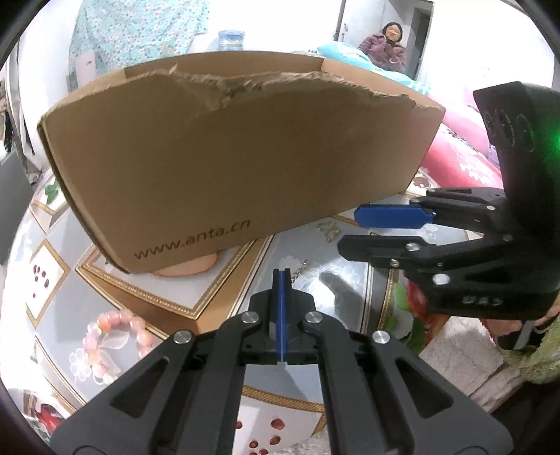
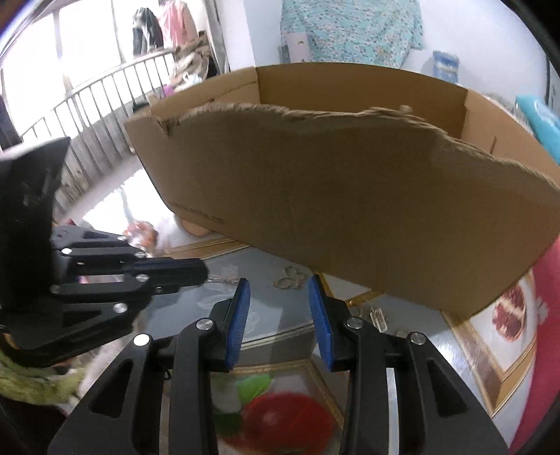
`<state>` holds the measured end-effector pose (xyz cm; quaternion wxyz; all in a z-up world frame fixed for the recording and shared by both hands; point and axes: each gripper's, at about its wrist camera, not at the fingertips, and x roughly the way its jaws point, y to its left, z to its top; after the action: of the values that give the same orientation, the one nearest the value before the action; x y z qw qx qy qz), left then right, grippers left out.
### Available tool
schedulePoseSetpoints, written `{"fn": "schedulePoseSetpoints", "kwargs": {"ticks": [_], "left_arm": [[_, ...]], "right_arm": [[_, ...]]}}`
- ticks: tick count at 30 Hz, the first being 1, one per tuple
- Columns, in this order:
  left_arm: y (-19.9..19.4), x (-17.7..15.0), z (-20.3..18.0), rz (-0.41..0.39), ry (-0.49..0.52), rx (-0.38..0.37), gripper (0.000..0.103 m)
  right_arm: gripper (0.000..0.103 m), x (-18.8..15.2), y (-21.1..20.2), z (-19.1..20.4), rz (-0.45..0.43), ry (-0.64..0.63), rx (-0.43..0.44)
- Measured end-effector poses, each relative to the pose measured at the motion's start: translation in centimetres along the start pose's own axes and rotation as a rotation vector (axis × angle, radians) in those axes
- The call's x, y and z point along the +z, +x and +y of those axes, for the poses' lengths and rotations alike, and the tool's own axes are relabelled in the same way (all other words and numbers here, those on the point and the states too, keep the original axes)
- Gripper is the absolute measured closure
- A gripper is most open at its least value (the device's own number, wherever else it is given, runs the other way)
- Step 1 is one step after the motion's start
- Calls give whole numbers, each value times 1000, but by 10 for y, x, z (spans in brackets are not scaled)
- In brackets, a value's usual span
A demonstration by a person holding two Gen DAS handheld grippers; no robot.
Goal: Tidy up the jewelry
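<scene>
Glossy table [image 1: 224, 308] with printed covering: grey ground, gold-bordered panels, red fruit motifs; pomegranate print [image 2: 507, 322] at 4 o'clock in right wrist view. White wall [image 1: 273, 24] at 12 o'clock. Turquoise floral cloth [image 1: 140, 31] hangs at 11 o'clock. Clear plastic water jug [image 1: 231, 40] stands below it. Person in purple padded jacket [image 1: 386, 47] sits at 1 o'clock by a doorway. Pink floral bedding [image 1: 465, 154] at 3 o'clock. Metal railing [image 2: 105, 87] at 10 o'clock, bright daylight behind.
</scene>
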<state>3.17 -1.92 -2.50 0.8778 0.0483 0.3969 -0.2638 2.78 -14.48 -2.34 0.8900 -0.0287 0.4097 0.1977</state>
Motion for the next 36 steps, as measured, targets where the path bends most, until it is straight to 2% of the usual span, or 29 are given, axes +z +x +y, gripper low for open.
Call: {"fn": "schedulePoseSetpoints", "kwargs": {"ticks": [3, 11, 13, 16, 26, 27, 28, 36], "left_arm": [[-1, -2, 2, -9, -10, -11, 103], [-1, -4, 6, -20, -15, -31, 103], [-3, -7, 9, -23, -15, -35, 103], [-4, -10, 12, -25, -19, -41, 103], [-4, -12, 17, -27, -26, -49, 103], [-4, -12, 18, -28, -25, -49, 103], [-4, -12, 17, -28, -25, -49, 103], [-4, -13, 19, -28, -24, -49, 103]], "right_arm": [[73, 2, 6, 2, 17, -30, -23], [76, 6, 9, 3, 35, -41, -52], [83, 10, 13, 5, 39, -37, -48], [87, 15, 15, 4, 48, -20, -30], [87, 15, 17, 1, 63, 26, 8], [87, 14, 16, 1, 66, 30, 13], [95, 13, 15, 1, 69, 34, 22], [95, 7, 8, 0, 85, 45, 53]]}}
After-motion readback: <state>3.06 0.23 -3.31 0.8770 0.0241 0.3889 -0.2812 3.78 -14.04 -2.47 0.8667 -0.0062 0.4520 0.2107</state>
